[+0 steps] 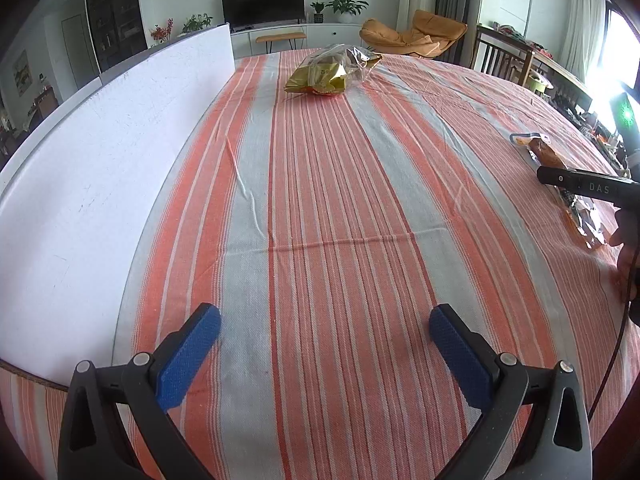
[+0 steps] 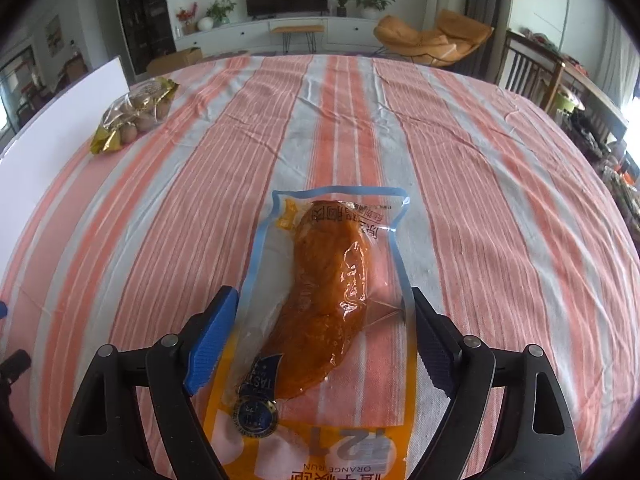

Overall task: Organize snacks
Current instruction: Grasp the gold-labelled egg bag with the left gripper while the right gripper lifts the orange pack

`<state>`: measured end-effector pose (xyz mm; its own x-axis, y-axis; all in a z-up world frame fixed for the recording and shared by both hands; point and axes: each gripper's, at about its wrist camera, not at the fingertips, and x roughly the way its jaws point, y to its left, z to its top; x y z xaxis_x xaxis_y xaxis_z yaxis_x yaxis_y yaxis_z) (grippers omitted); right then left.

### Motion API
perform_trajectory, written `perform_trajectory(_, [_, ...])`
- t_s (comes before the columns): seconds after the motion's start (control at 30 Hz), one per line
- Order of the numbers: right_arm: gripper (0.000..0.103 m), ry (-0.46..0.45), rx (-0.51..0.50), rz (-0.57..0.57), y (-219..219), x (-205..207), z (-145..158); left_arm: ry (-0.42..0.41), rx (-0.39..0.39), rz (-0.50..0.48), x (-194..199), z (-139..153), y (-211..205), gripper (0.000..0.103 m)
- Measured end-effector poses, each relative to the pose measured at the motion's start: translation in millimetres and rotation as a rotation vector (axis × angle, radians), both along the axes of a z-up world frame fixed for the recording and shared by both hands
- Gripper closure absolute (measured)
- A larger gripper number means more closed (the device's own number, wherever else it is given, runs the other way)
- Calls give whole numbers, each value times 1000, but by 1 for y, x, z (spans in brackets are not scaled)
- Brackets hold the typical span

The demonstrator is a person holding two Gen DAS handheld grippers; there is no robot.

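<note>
A clear vacuum pack with an orange-brown piece of meat (image 2: pixel 328 280) lies flat on the striped tablecloth (image 2: pixel 480 200). My right gripper (image 2: pixel 324 295) is open and straddles it, one blue pad on each side, neither pressing on it. In the left wrist view the same pack (image 1: pixel 544 150) lies at the far right, partly hidden by a black finger (image 1: pixel 560 179) of the right gripper. A gold-and-clear snack bag (image 1: pixel 332 72) lies near the table's far edge; in the right wrist view this bag (image 2: pixel 132 118) is at the far left. My left gripper (image 1: pixel 325 314) is open over bare cloth.
A white board (image 1: pixel 100 168) lies along the table's left side, and the same board (image 2: pixel 52 140) shows beside the gold bag. A hand (image 1: pixel 626 256) and a cable are at the right edge. A wooden chair (image 1: pixel 504 58) stands behind the table.
</note>
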<state>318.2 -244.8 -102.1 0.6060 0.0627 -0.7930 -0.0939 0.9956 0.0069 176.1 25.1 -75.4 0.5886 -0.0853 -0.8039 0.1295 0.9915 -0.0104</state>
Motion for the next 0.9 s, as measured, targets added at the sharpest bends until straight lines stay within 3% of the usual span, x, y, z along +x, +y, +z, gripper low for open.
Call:
perform_trajectory(0.2, [17, -7, -2, -10, -2, -9, 0, 14, -1, 14, 4, 1, 0, 0])
perform_trajectory(0.3, [17, -9, 1, -12, -5, -11, 0, 14, -99, 2, 23, 19, 2, 1])
perform_trajectory(0.43, [17, -9, 0, -11, -5, -11, 0, -69, -91, -68, 88, 77, -10, 0])
perform_trajectory(0.53, [17, -9, 0, -12, -5, -11, 0, -43, -25, -152, 159, 96, -25, 0])
perform_trajectory(0.63, [17, -9, 1, -11, -5, -11, 0, -8, 27, -158, 220, 91, -33, 0])
perform_trajectory(0.77, [17, -9, 1, -11, -5, -11, 0, 93, 14, -178, 285, 59, -42, 0])
perform_trajectory(0.9, [17, -9, 2, -10, -5, -11, 0, 141, 61, -179, 309, 30, -50, 1])
